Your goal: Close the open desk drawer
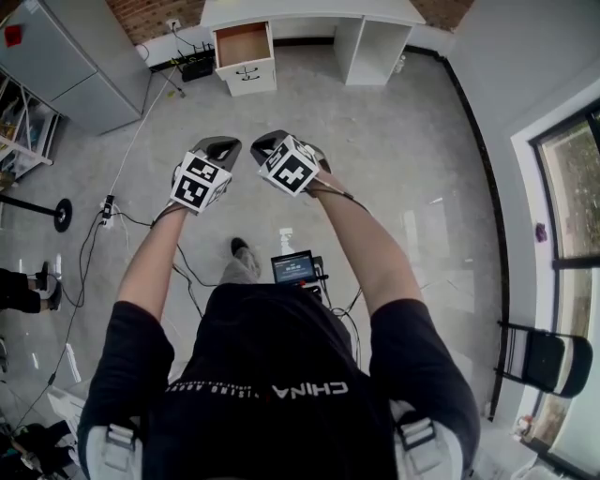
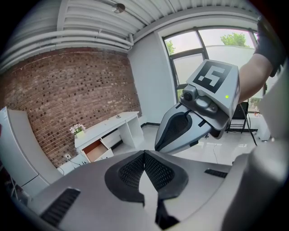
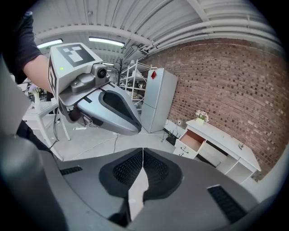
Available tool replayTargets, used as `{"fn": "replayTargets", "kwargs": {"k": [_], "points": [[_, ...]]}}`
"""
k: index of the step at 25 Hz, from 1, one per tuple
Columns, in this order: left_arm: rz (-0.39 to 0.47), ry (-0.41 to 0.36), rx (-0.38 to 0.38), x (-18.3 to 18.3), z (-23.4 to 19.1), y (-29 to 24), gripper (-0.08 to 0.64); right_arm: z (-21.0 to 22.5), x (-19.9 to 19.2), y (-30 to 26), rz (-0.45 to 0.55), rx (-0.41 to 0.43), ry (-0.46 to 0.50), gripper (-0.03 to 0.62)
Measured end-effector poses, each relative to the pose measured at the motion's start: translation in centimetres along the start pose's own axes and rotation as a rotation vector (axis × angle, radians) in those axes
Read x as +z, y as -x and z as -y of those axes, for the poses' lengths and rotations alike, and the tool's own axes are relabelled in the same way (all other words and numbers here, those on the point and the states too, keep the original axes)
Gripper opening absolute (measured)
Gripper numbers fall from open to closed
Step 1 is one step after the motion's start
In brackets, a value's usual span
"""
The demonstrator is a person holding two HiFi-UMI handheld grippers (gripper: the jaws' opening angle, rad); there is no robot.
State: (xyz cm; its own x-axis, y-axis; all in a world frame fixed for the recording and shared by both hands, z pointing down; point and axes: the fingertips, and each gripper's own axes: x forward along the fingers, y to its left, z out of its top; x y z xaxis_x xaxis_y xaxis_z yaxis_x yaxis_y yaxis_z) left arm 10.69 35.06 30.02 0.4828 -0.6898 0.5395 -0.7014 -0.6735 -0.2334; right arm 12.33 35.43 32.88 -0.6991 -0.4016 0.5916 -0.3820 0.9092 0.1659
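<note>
Nothing is done yet, we judge: the drawer [image 1: 243,45] stands pulled out of the white desk [image 1: 314,11] at the top of the frame, well apart from us. Our left gripper [image 1: 221,146] and right gripper [image 1: 270,145] hover mid-frame, jaws pressed together, empty. Approaching and pushing are left.

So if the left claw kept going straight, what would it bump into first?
Probably nothing soon. The left claw, shut and empty, points just past the right claw, then over bare floor toward the right end of the white desk. Depth is hard to judge.
</note>
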Motion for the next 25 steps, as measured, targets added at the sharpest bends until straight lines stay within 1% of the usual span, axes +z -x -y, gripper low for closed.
{"fn": "replayTargets", "kwargs": {"k": [4,9,13,17,19,21,25], "points": [[-0.003,-0.019,-0.017,-1.1,-3.3,-3.0,0.012,2.8,0.5,-3.1,-0.008,-0.013,0.005,0.017],[-0.007,0.010,-0.053,-2.3,-9.7,-7.1,0.012,7.6,1.5,-8.4,-0.049,-0.033,-0.029,0.017],[-0.006,-0.005,-0.096,-2.0,-16.1,-10.2,0.012,12.8,4.8,-12.5,-0.061,-0.067,-0.053,0.017],[0.020,-0.031,-0.120,-1.1,-23.0,-12.3,0.012,17.3,8.4,-16.8,-0.063,-0.104,-0.072,0.016],[0.031,-0.045,-0.128,-0.9,-25.8,-13.1,0.012,19.0,9.7,-18.7,-0.070,-0.119,-0.069,0.017],[0.041,-0.044,-0.129,-0.6,-28.3,-13.8,0.012,20.5,11.1,-20.2,-0.067,-0.135,-0.073,0.017],[0.048,-0.026,-0.131,-0.9,-32.0,-14.9,0.012,21.9,12.6,-23.0,-0.080,-0.123,-0.064,0.017]]}}
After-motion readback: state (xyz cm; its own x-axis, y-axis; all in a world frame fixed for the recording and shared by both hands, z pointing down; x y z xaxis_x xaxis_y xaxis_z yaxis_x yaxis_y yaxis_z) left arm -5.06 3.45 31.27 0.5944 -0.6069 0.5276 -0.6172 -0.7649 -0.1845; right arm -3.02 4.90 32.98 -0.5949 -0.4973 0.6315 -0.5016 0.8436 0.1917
